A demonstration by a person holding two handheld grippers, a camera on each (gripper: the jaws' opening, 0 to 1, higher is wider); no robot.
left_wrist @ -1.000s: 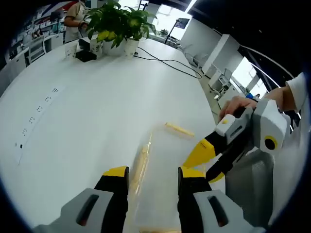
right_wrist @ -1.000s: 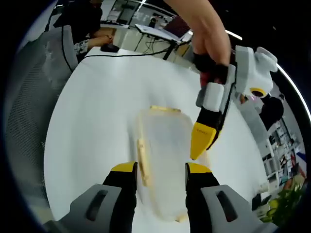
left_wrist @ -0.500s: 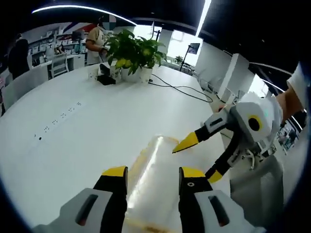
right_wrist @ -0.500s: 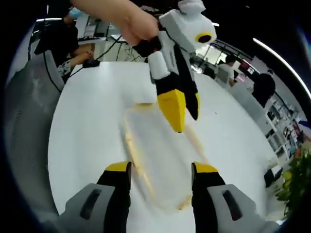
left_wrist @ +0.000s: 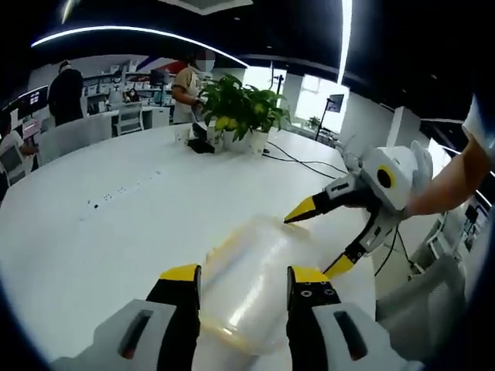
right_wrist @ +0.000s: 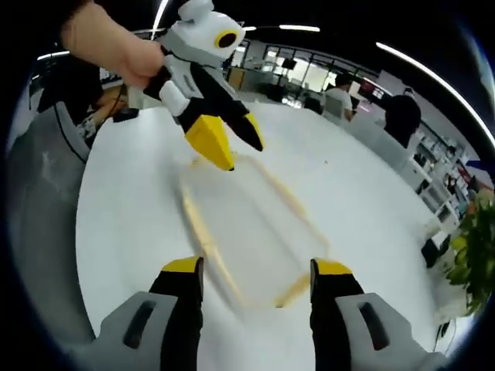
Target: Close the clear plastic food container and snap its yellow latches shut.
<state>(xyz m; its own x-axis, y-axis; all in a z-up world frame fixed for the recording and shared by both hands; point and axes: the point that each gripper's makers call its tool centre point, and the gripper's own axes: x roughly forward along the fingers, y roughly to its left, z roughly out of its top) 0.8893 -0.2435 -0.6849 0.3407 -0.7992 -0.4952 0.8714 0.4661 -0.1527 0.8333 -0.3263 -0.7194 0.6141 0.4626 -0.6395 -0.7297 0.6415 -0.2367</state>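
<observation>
The clear container [left_wrist: 255, 297] lay on the white counter [left_wrist: 116, 232], near the rounded edge on the side where a person's chair [right_wrist: 35, 232] stood. In the left gripper view the left tool [left_wrist: 241, 280] hovered over it with jaws parted, holding nothing, the container's near end showing between and beyond the tips. The right tool [left_wrist: 321, 236] came in from the right, jaws spread wide, empty, its yellow tips above the container's far right side; whether they touched it could not be told. In the right gripper view the right tool [right_wrist: 257, 270] stood open over the blurred container [right_wrist: 247, 232], whose yellow latches [right_wrist: 290, 292] ran along its long edges and near end. The left tool [right_wrist: 224, 143], held by a hand [right_wrist: 108, 42], hung above the far end. Open counter stretched wide to the left of the container up to a plant [left_wrist: 244, 112] and a cable [left_wrist: 309, 164], well apart.
</observation>
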